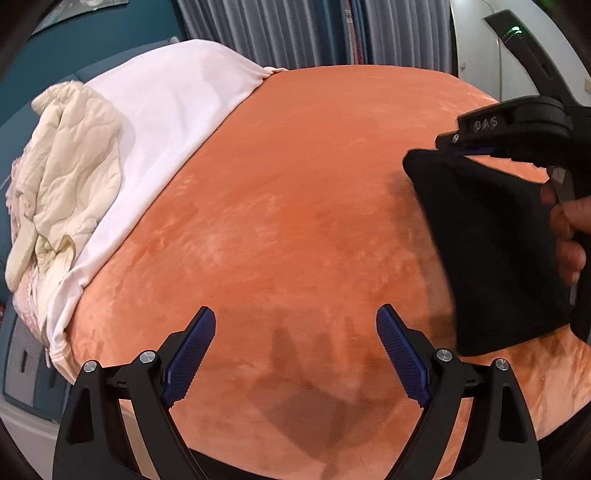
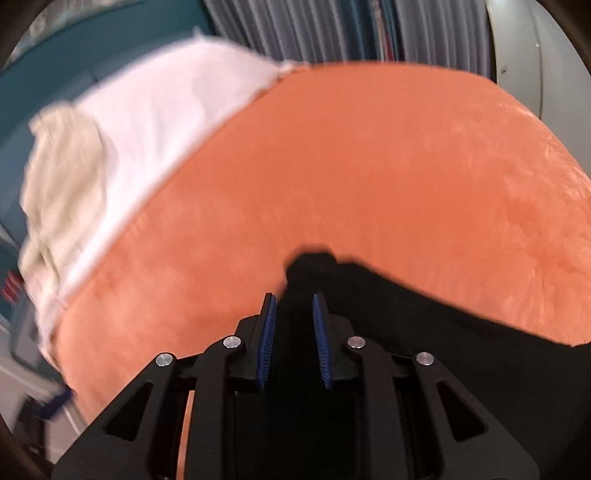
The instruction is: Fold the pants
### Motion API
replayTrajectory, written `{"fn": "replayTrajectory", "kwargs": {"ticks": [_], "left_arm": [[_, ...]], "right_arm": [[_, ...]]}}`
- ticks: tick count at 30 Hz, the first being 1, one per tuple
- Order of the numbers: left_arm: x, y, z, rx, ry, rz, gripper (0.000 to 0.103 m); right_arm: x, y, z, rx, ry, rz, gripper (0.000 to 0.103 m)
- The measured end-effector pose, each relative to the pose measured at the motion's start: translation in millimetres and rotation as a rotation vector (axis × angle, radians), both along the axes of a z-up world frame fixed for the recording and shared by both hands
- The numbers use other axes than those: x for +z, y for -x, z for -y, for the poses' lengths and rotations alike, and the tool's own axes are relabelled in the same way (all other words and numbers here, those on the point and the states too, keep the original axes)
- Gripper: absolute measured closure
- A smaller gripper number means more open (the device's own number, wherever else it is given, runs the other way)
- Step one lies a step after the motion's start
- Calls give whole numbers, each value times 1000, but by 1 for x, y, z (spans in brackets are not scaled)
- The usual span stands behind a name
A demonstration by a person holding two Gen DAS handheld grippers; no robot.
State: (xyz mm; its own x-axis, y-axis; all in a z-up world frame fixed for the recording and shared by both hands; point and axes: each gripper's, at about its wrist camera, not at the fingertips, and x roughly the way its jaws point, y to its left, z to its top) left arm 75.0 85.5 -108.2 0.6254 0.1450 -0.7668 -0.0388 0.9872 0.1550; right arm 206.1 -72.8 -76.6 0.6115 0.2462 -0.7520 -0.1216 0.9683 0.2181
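Note:
The black pants (image 1: 495, 251) hang in a folded bundle from my right gripper (image 1: 465, 149) at the right of the left wrist view, lifted above the orange blanket (image 1: 295, 203). In the right wrist view the pants (image 2: 424, 325) fill the space between the blue pads, and my right gripper (image 2: 294, 301) is shut on them. My left gripper (image 1: 295, 325) is open and empty, low over the blanket near its front edge, left of the pants.
A white sheet (image 1: 166, 110) covers the bed's far left part. A crumpled cream quilted garment (image 1: 70, 177) lies on it at the left edge. Grey curtains (image 1: 295, 29) hang behind the bed. A white wall stands at the right.

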Motion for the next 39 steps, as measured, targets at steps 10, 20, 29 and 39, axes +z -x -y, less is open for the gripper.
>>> {"fn": "replayTrajectory", "kwargs": {"ticks": [10, 20, 29, 39], "left_arm": [[11, 1, 6, -30, 38, 20, 17], [14, 1, 58, -106, 55, 1, 17], [5, 11, 111, -163, -26, -19, 16], [-19, 7, 126, -145, -87, -65, 16]], "right_arm": [[-5, 9, 32, -140, 27, 20, 85], [-45, 117, 181, -412, 68, -14, 87], [-45, 147, 169, -342, 99, 22, 90], [5, 118, 159, -259, -53, 87, 85]]}}
